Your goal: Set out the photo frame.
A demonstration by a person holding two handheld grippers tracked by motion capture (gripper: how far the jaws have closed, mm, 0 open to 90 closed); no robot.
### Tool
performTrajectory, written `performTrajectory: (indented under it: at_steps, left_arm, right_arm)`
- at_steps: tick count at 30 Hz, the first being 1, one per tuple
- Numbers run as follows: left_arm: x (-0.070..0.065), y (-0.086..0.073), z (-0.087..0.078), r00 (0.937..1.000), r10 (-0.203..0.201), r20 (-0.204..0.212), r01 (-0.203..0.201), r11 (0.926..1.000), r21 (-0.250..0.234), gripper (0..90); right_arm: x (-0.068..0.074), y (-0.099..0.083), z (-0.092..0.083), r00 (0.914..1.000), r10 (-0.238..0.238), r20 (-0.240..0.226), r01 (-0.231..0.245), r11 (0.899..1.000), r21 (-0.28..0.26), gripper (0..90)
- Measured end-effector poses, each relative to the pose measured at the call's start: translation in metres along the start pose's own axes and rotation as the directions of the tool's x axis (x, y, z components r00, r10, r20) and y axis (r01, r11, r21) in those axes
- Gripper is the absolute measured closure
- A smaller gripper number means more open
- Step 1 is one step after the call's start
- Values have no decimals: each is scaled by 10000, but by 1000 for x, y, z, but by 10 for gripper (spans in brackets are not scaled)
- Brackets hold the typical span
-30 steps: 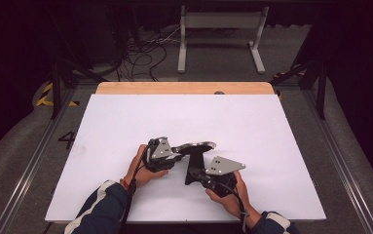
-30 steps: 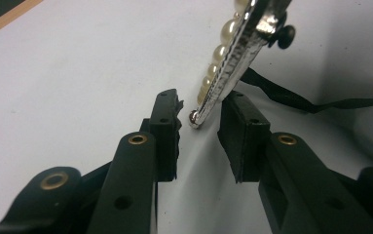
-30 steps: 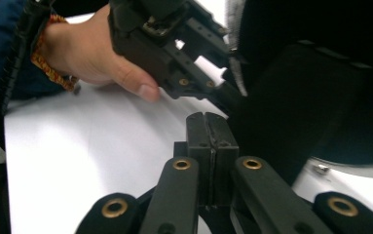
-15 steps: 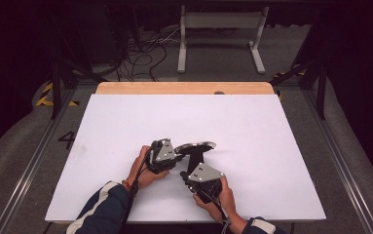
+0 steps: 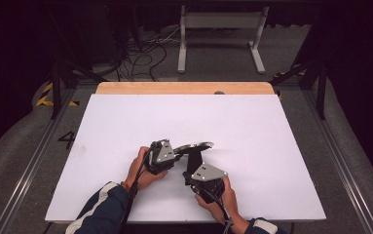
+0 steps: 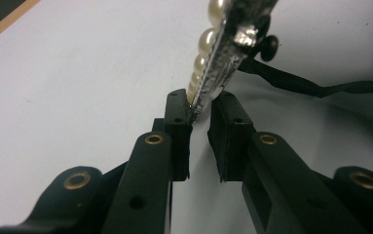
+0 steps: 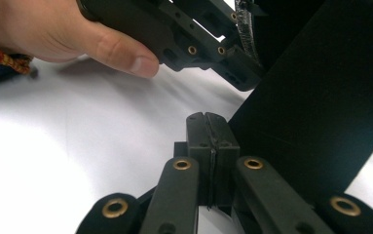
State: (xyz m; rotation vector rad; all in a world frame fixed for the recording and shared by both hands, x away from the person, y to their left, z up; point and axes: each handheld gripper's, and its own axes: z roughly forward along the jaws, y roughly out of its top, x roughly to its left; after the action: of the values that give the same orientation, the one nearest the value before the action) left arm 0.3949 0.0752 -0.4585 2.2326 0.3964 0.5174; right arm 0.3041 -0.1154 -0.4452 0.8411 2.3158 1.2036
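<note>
The pearl-edged band (image 6: 212,53) stood near the middle of the table's near half, lifted off the surface, its lower end caught between the narrow jaws of the left gripper (image 6: 199,108) — those jaws had just been closing, and the band's silvery edge sat between the pads. A row of pearls (image 6: 204,43) ran up one side of it, and a thin black strap (image 6: 315,87) trailed from it across the sheet. In the high view the band (image 5: 196,146) arched from the left gripper (image 5: 177,152) toward the right gripper (image 5: 192,171), which sat just beside it with its jaws pressed fully together; a dark flat piece (image 7: 320,107) rose close against them, though whether they pinched it could not be told.

The table (image 5: 125,122) was covered by a plain white sheet, with a strip of bare wood (image 5: 184,88) along its far edge. Beyond lay grey floor (image 5: 213,53) — tangled black cables (image 5: 140,48), a white metal stand (image 5: 220,24), dark surroundings. Metal rails (image 5: 28,165) ran down both sides, and a painted number (image 5: 67,140) marked the floor at the left.
</note>
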Motion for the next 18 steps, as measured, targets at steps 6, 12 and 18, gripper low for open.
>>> performTrajectory:
  at_steps: [6,12,18]
  left_arm:
    - [0,1,1,10000,-59,-16,59,10000,-53,783]
    - [1,0,1,10000,-33,28,33,10000,-34,784]
    - [0,0,0,10000,-25,22,25,10000,1,786]
  right_arm:
    - [12,0,9,9994,-284,-219,287,9995,105,898]
    - [12,-2,14,9995,-312,79,309,9988,383,893]
    - [15,-4,16,9979,-591,278,576,9970,526,900]
